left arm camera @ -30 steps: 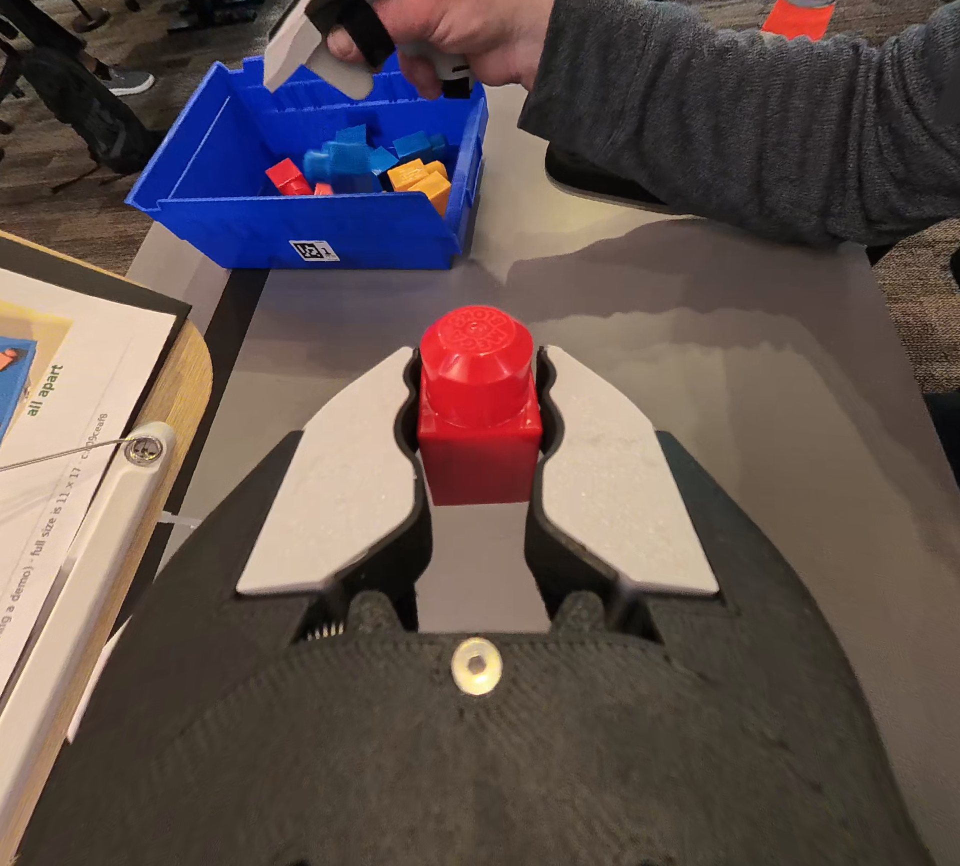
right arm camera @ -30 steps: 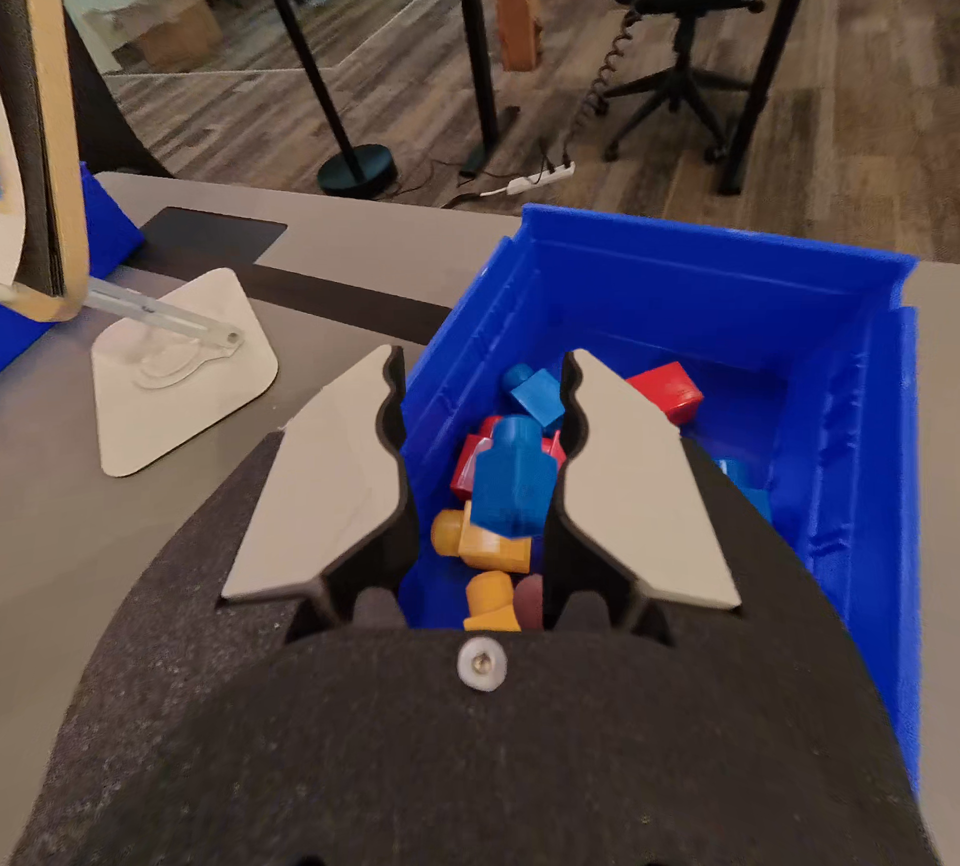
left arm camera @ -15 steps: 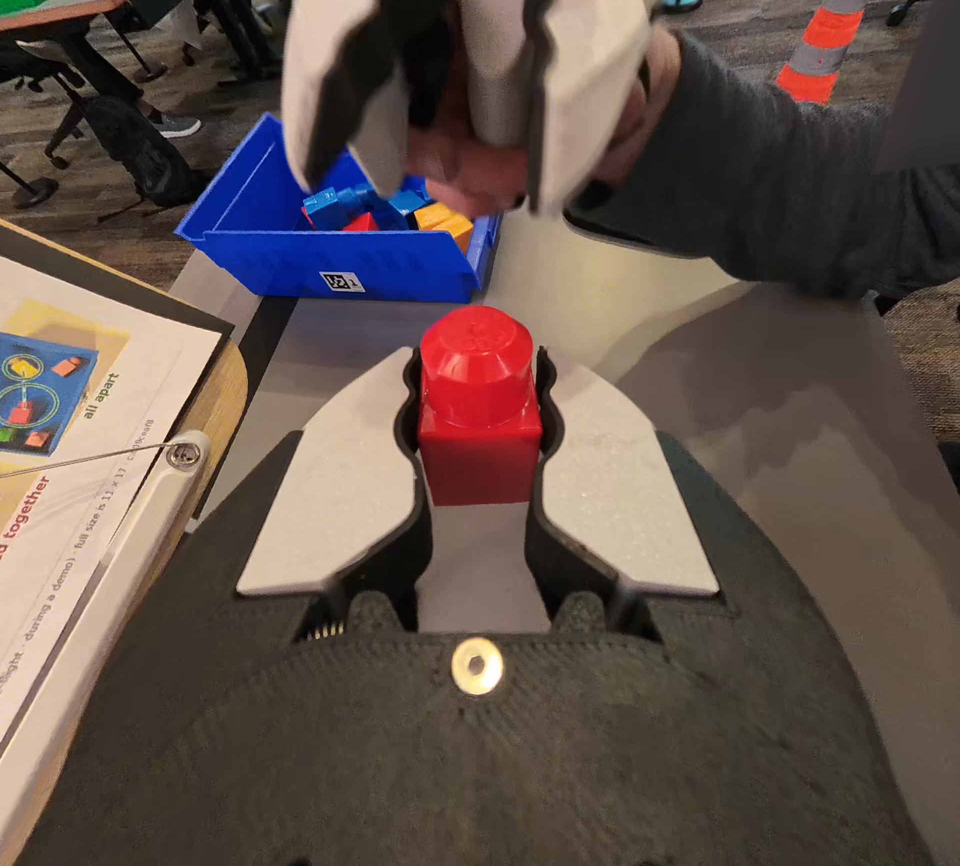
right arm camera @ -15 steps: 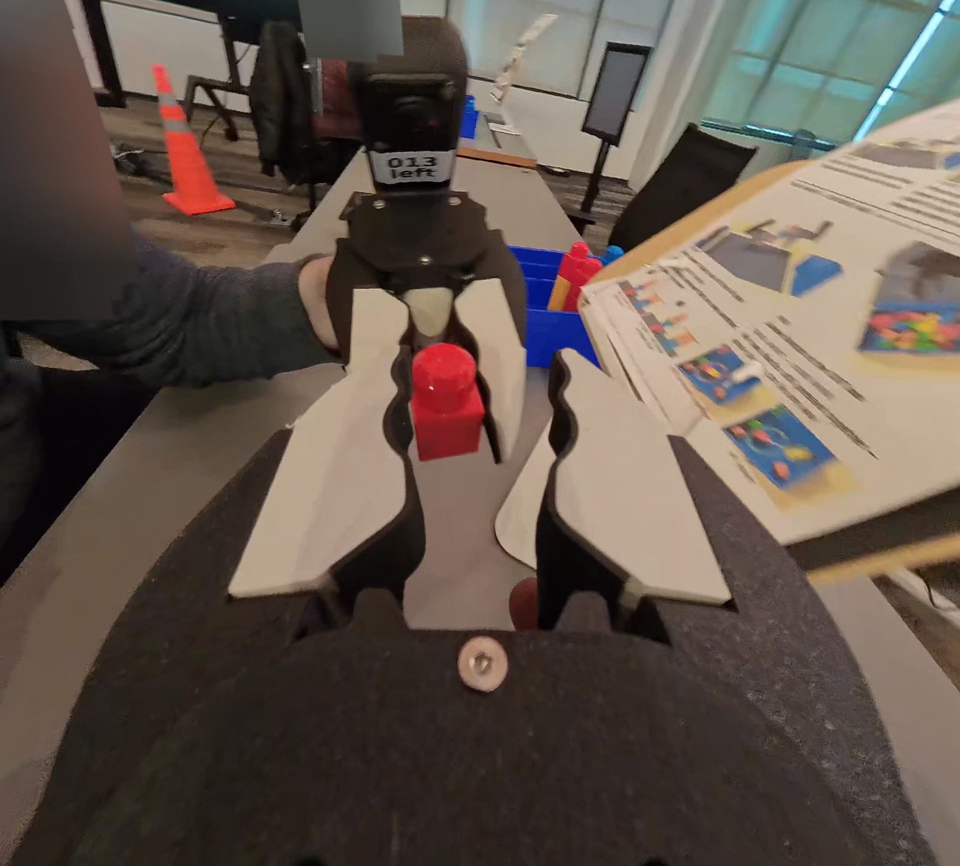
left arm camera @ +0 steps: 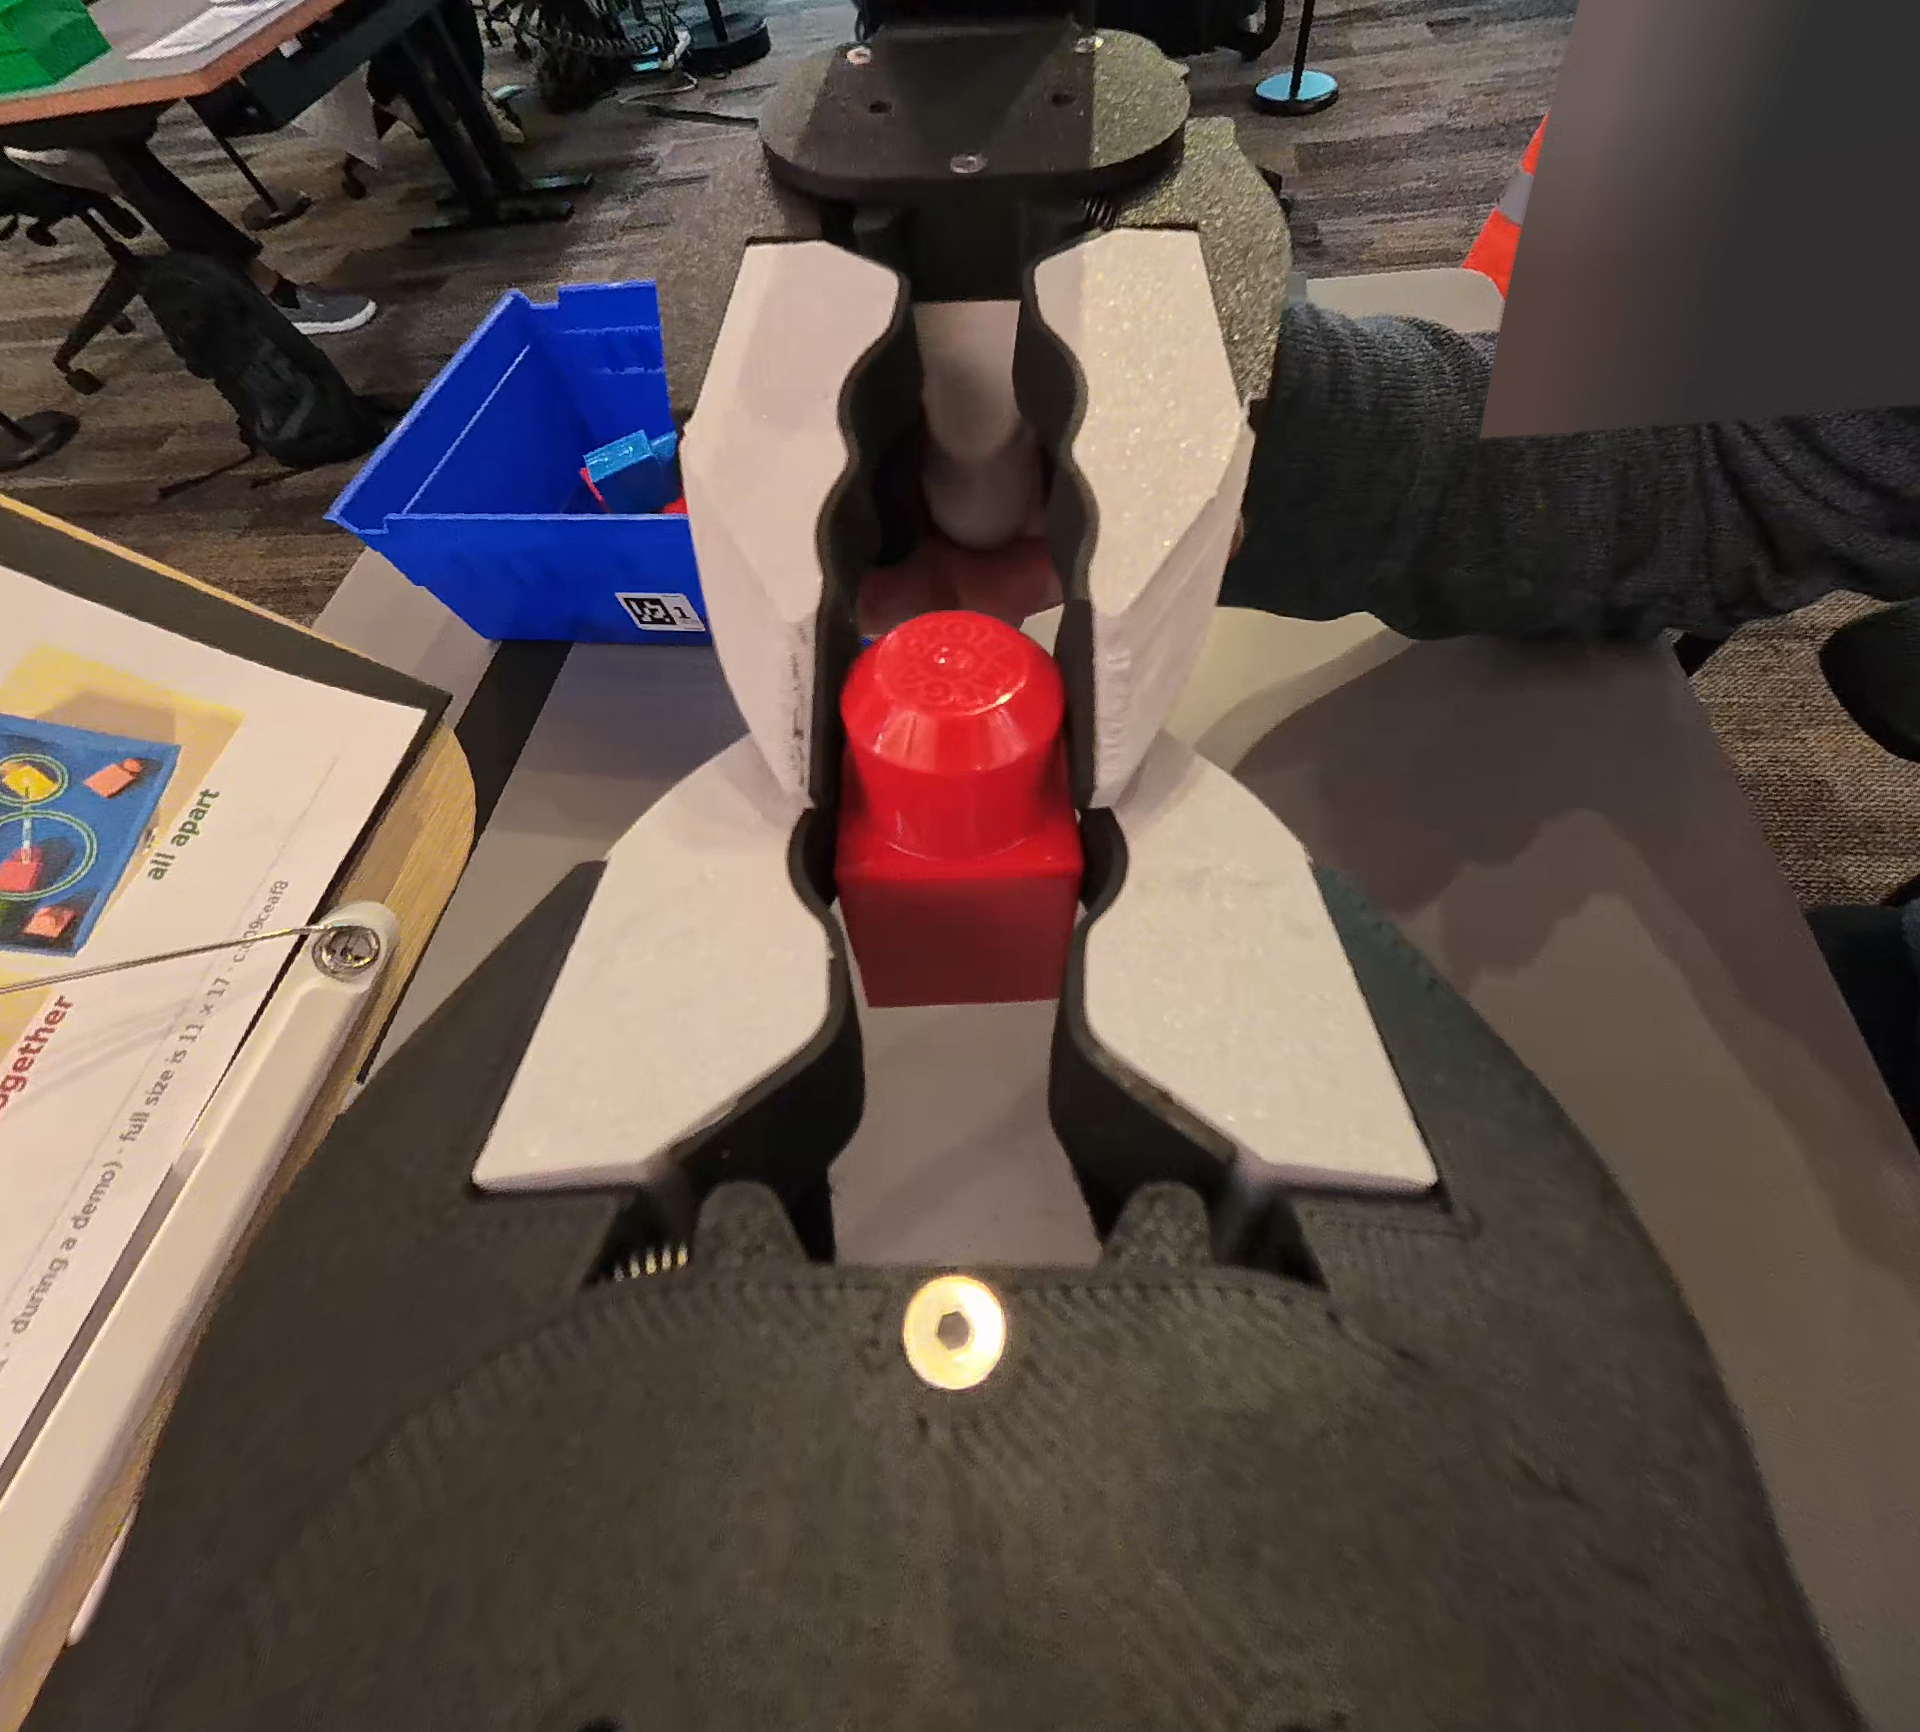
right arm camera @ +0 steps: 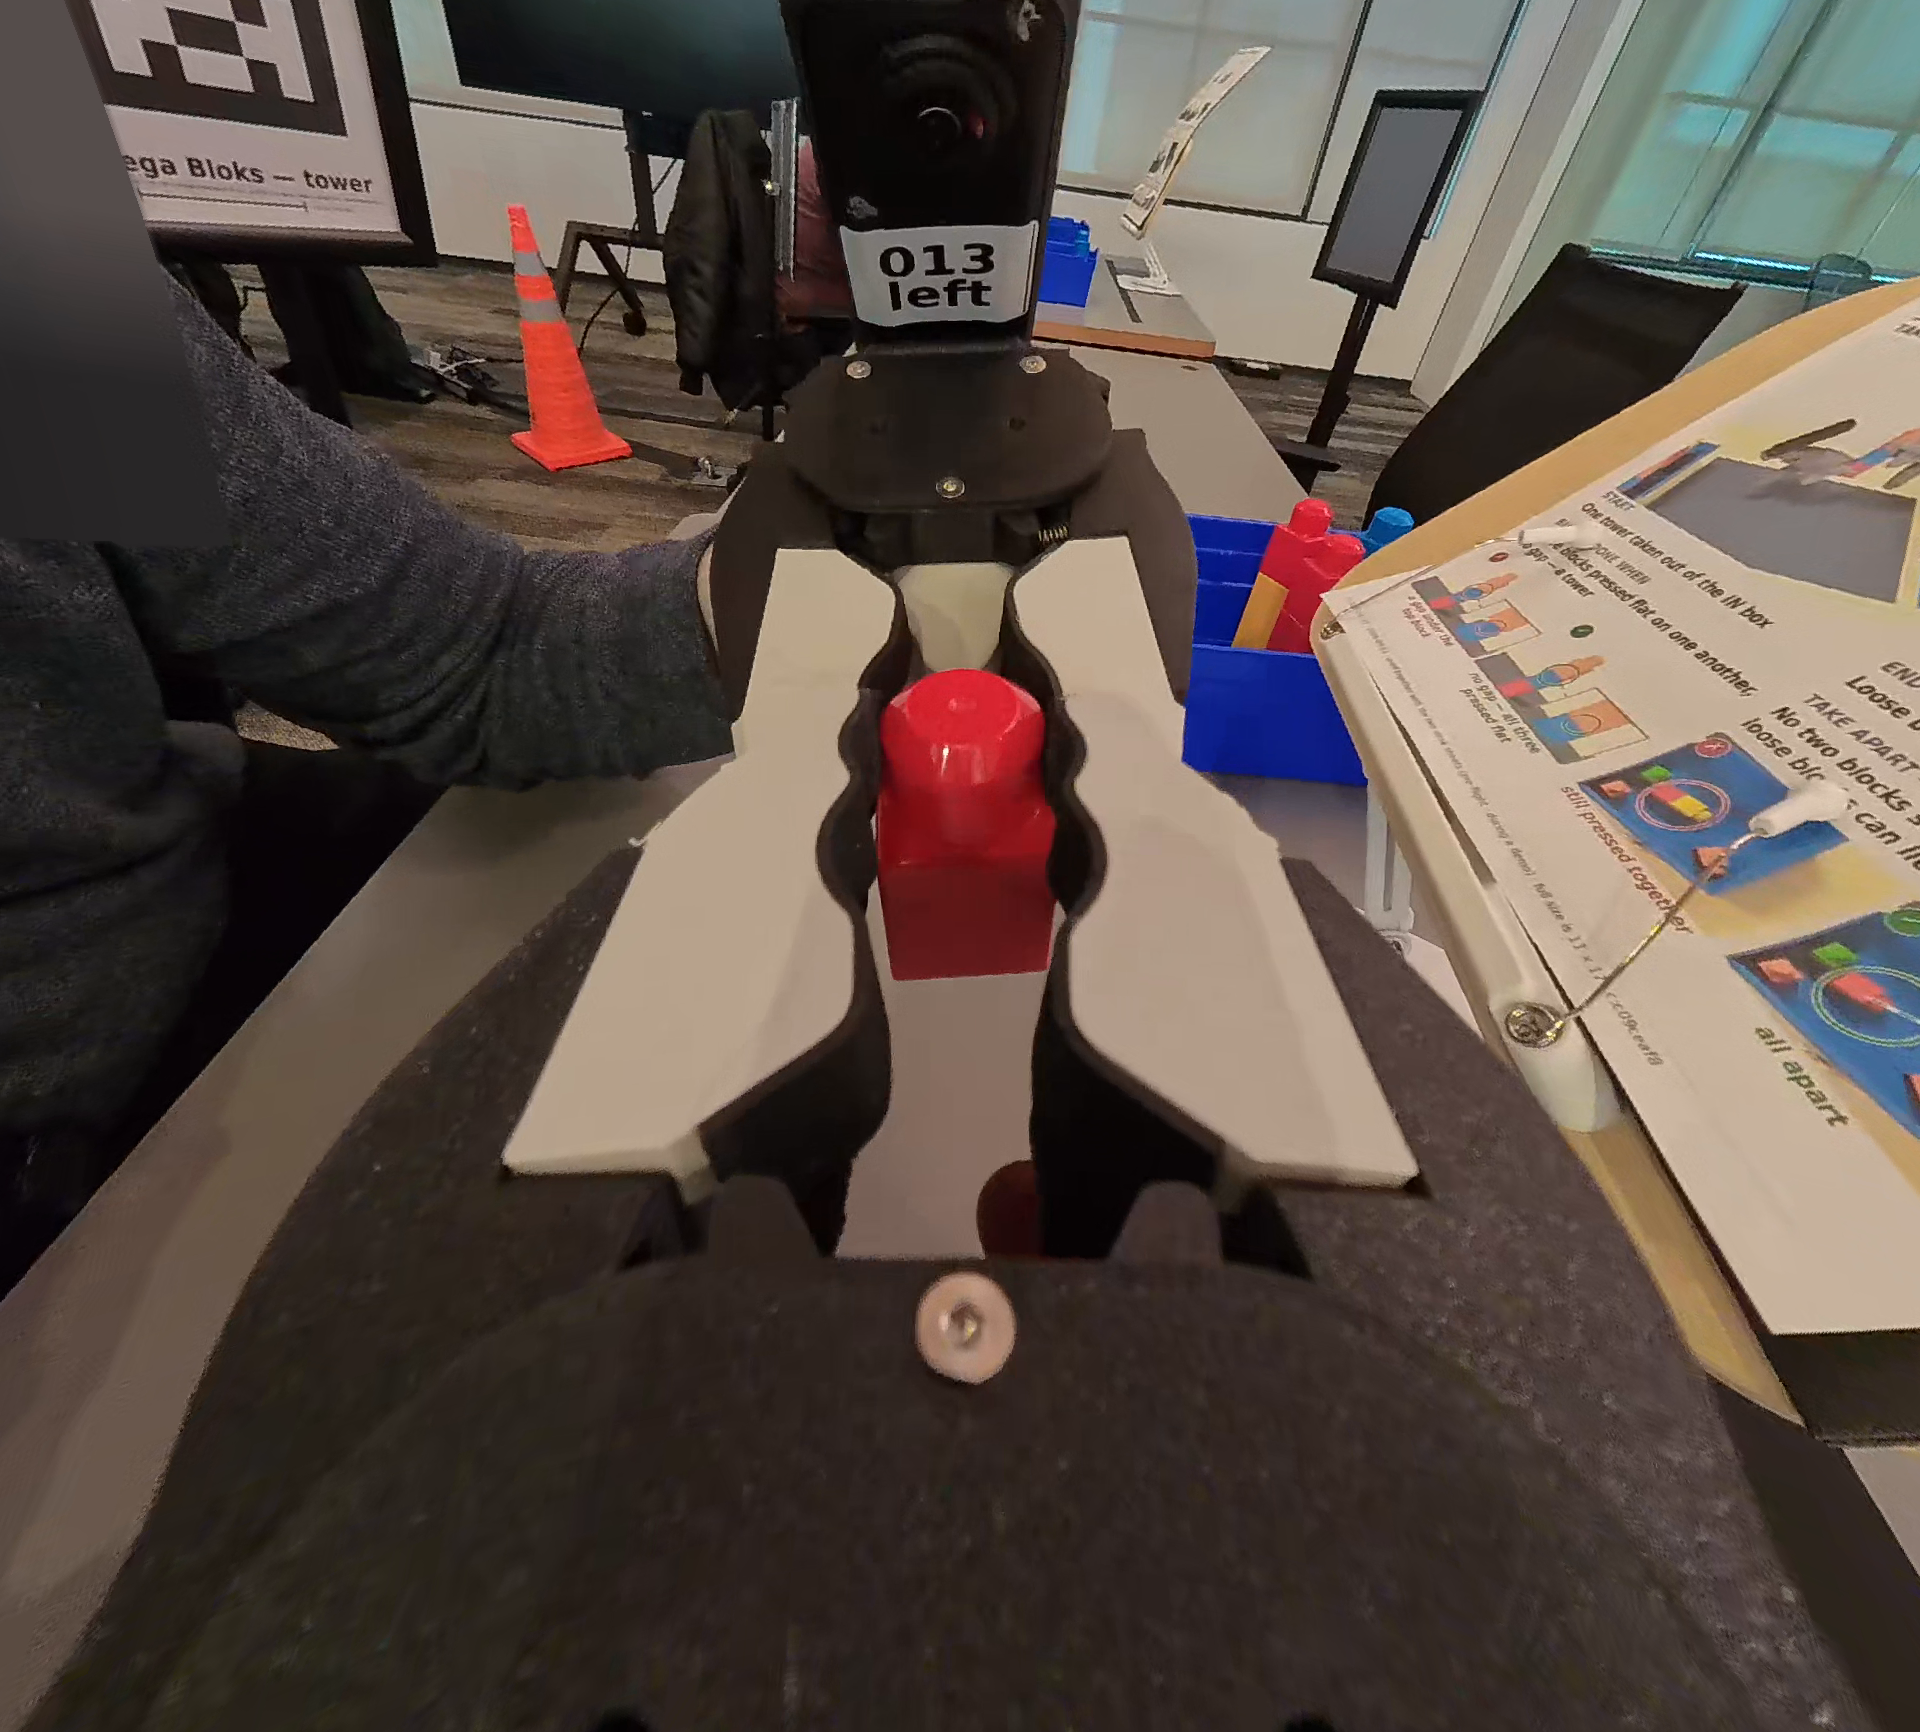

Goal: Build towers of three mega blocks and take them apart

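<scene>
A red mega block (left arm camera: 956,809) is held upright a little above the grey table (left arm camera: 1507,851), stud up. My left gripper (left arm camera: 951,841) is shut on its square base. My right gripper (left arm camera: 956,747) faces the left one and its jaws close around the stud and upper body. In the right wrist view the block (right arm camera: 961,851) sits between my right gripper's (right arm camera: 961,809) pads, with the left gripper (right arm camera: 961,726) right behind it. The fingertips of the two grippers overlap.
A blue bin (left arm camera: 499,529) with loose blocks stands at the table's far left. Another blue bin (right arm camera: 1257,726) with stacked blocks stands behind the left gripper. An instruction board (left arm camera: 156,903) leans along one side, also in the right wrist view (right arm camera: 1662,799). A person's grey sleeve (left arm camera: 1558,519) reaches across. Across from one pair of fingers to the other is roughly 5 cm.
My right gripper left the blue bin empty, swung round to face the left gripper and closed in on the red block. The left gripper kept its hold and lifted slightly.
</scene>
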A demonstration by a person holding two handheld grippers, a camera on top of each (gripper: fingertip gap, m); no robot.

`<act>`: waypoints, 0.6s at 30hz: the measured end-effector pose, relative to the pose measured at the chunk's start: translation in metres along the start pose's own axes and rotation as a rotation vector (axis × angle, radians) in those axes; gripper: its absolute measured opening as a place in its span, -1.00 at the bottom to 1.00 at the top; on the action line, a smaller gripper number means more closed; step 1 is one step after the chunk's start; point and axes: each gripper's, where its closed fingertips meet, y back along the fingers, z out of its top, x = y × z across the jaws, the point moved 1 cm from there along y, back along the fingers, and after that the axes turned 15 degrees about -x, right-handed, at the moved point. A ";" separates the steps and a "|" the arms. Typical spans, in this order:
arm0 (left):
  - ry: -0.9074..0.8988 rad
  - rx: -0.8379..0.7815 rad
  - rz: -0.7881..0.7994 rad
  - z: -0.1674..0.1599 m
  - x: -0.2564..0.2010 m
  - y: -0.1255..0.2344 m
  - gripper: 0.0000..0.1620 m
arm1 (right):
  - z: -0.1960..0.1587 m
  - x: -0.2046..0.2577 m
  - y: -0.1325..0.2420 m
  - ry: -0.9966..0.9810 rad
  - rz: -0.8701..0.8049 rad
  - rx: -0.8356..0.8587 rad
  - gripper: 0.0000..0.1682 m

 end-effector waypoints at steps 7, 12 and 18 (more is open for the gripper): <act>0.058 -0.086 -0.022 0.016 -0.002 0.006 -0.49 | 0.015 0.000 0.000 0.012 -0.019 -0.058 -0.66; 0.060 -0.141 0.064 0.025 0.015 0.018 -0.48 | 0.035 -0.022 0.034 0.071 -0.154 -0.069 -0.66; 0.037 -0.192 0.131 0.036 0.027 0.036 -1.00 | 0.055 -0.083 0.139 0.088 -0.546 -0.077 -0.66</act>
